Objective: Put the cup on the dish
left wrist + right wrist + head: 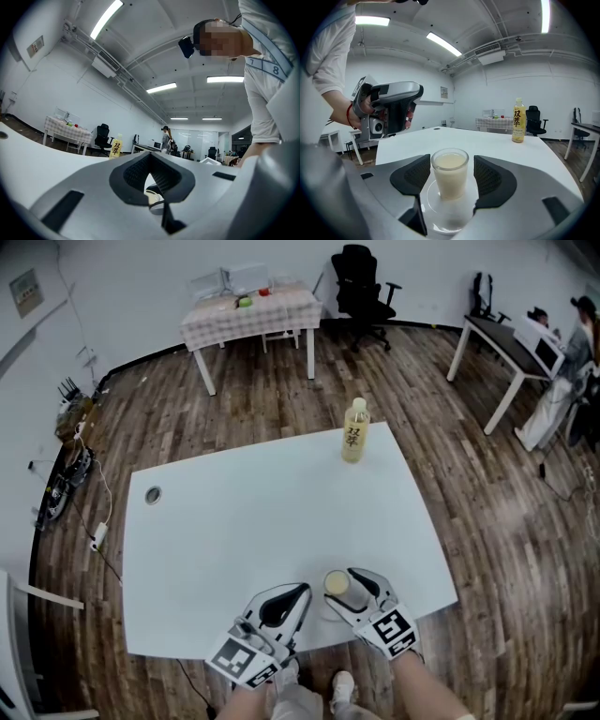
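Observation:
A small glass cup [450, 176] of creamy liquid stands upright on a white dish [450, 213] near the white table's [244, 521] front edge. My right gripper [451, 169] is open, one jaw on each side of the cup, with a thin gap at both sides. The head view shows the cup [336, 583] at the right gripper's [359, 591] tips. My left gripper [285, 603] is to the cup's left, raised off the table and shut on nothing. Through the small gap under its closed tips [150, 157] I glimpse the cup [153, 197].
A yellow drink bottle [355, 430] stands at the table's far right edge. A cable hole [153, 494] lies at the table's left. Beyond are a checked-cloth table [251, 310], a black office chair [364, 292] and a desk [506, 343] with people seated.

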Demonstrator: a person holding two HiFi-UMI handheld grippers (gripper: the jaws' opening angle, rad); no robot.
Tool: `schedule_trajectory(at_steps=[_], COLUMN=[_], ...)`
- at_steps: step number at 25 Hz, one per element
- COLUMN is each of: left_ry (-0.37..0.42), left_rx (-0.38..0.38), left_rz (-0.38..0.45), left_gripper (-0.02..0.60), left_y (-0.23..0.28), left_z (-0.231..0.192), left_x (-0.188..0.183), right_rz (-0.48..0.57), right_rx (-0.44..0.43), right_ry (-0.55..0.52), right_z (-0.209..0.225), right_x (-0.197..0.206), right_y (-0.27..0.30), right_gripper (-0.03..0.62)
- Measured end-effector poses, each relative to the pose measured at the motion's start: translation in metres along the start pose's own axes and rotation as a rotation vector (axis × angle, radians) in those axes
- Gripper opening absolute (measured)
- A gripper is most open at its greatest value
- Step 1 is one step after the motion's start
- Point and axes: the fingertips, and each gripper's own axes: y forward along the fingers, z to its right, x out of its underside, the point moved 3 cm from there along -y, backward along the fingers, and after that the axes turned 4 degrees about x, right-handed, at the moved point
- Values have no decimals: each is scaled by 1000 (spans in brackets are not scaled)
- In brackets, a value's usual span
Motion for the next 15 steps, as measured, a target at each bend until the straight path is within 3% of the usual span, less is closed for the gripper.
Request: schedule_trajectory(at_steps=[15], left_ry=[5], left_rx=[-10], left_rz=[1], left_gripper=[0], left_y=[-11], left_z=[16], left_x=[-7], right_rz=[31], right_rx=[7], right_ry=[18], right_z=[-3], right_x=[-16], right_y=[-27], right_gripper=[287])
